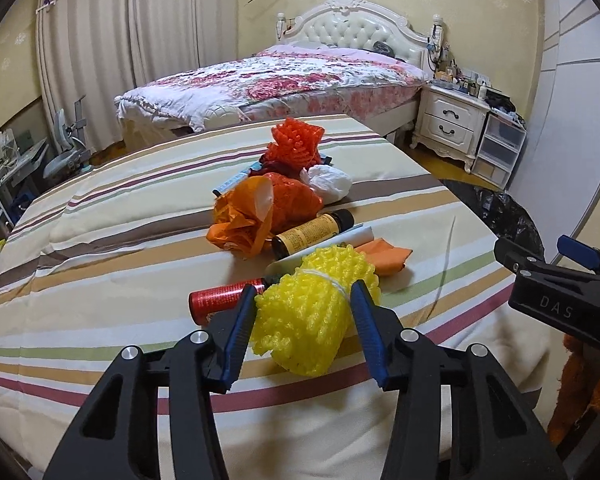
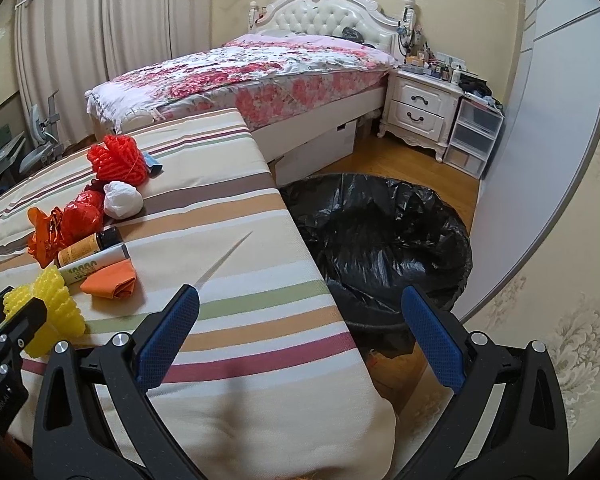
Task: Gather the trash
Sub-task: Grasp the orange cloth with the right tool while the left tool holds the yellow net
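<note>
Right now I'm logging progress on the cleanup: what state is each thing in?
Left claw: around the yellow foam net, contact unclear.
Right claw: open, empty.
Trash bin: black liner open, beside the striped bed.
Brown bottle: lying on its side.
Red tube: lying flat.

Each hand-held gripper, left (image 1: pixel 303 296) and right (image 2: pixel 300 300), is black plastic with round silver screws. The fingers (image 1: pixel 236 336) wear bumpy blue pads. White letters read "DAS".
</note>
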Demonstrator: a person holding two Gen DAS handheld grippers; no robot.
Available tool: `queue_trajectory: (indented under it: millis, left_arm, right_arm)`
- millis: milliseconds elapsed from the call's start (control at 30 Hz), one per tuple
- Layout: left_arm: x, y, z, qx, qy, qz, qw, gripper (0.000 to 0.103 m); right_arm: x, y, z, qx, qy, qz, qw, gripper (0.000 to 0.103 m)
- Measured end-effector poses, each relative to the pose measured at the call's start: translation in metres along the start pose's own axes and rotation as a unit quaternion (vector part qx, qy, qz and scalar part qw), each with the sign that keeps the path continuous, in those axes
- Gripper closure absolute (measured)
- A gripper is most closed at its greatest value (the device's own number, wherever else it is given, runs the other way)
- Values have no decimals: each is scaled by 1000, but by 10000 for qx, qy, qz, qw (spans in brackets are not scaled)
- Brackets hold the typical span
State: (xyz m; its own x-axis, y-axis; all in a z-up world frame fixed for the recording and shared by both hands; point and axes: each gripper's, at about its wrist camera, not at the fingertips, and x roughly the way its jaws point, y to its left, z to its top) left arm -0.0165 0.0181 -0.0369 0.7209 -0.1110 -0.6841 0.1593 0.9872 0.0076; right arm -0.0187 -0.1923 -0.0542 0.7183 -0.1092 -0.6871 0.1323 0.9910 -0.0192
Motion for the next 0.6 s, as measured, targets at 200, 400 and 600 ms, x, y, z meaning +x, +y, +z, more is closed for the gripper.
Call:
queue_trajectory:
  millis: [200,400,600]
  left_arm:
    - [3,9,-3,-85,54,62,9999,56]
    - [-6,23,-3,-218,-41,137,9997,56]
    - [-17,43,-4,-378,-209,357,9984,56]
  right_arm:
    - [0,7,-2,-85,26,33,10000,4]
    - [-1,14,-2,-181,28,79,9998,4]
    - [-1,28,-1,-345,41,173,9992,4]
